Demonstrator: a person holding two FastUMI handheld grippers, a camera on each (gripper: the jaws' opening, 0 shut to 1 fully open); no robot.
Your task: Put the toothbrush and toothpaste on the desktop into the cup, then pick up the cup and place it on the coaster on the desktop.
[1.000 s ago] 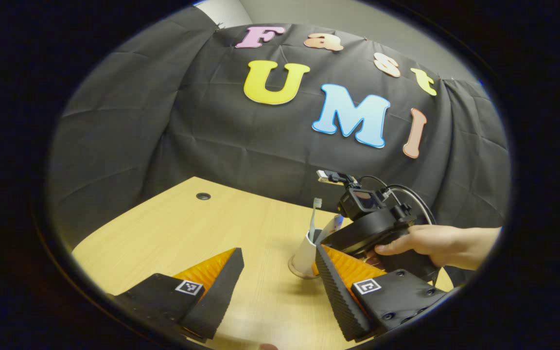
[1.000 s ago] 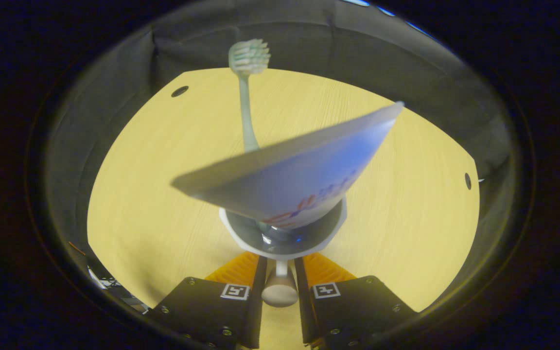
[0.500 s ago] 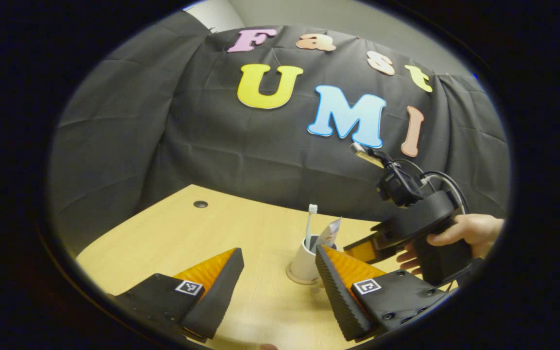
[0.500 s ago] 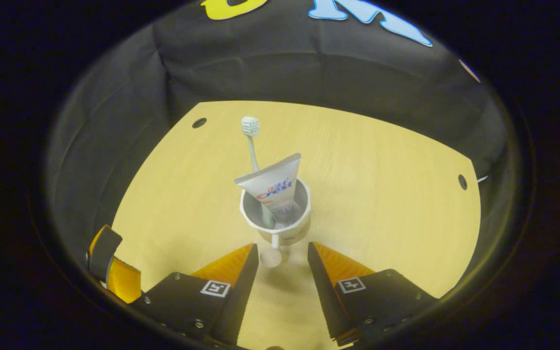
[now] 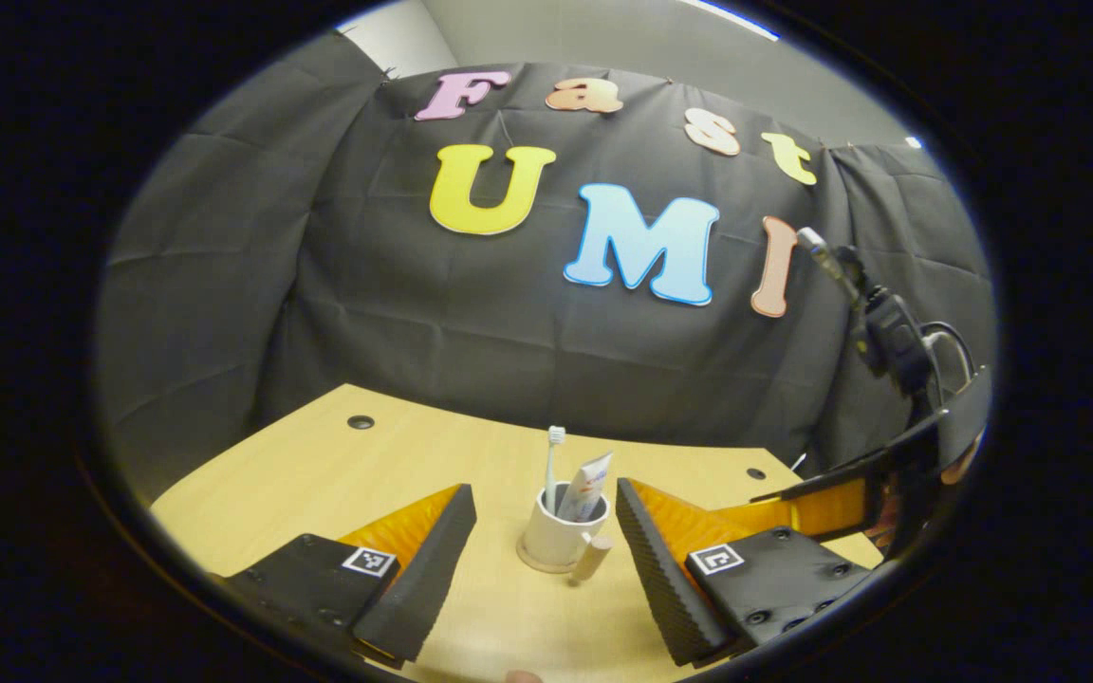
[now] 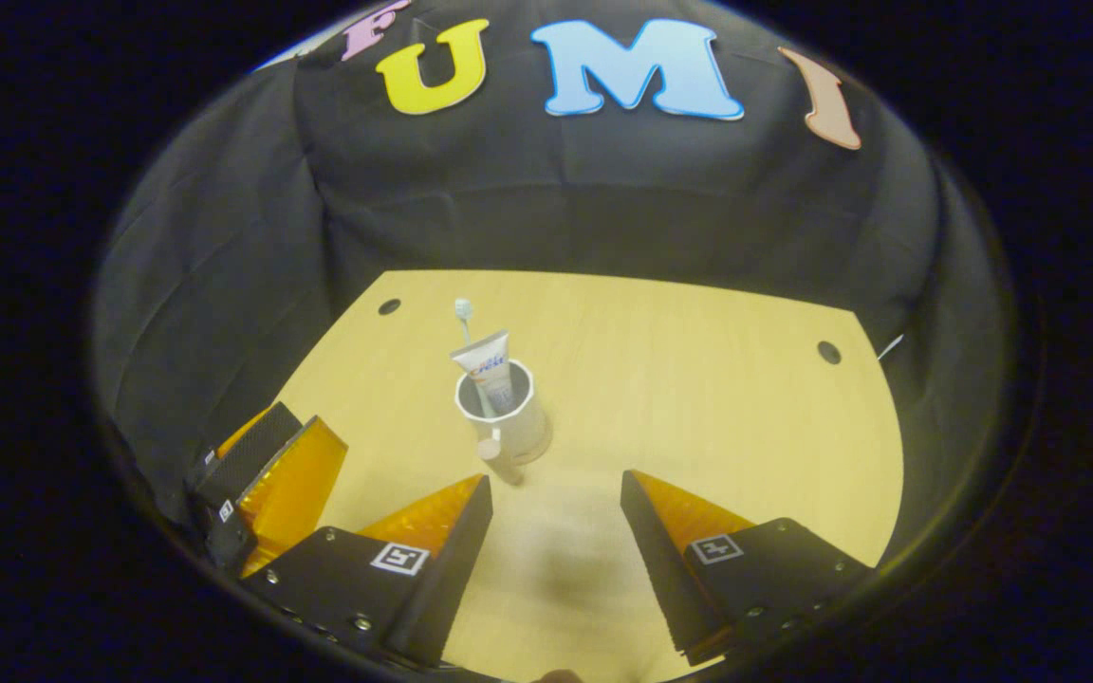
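Right gripper view gives me the cup (image 6: 505, 419) standing upright on the desktop (image 6: 698, 379), nearer the far left corner than the right, with the toothbrush (image 6: 464, 318) and toothpaste (image 6: 490, 365) poking out of it. The cup's base hides whatever it sits on, so I cannot say from here whether a coaster lies beneath; in the left gripper view a thin disc (image 5: 532, 562) rims the foot of the cup. My right gripper (image 6: 556, 517) hangs above the near edge, jaws wide, nothing between them. My left gripper (image 5: 544, 526) sits low near the same edge, jaws wide too, framing the cup without touching it. The right gripper's body is cut off at the side of the left gripper view. Bare wood stretches toward the far right corner and its cable hole (image 6: 828, 352).
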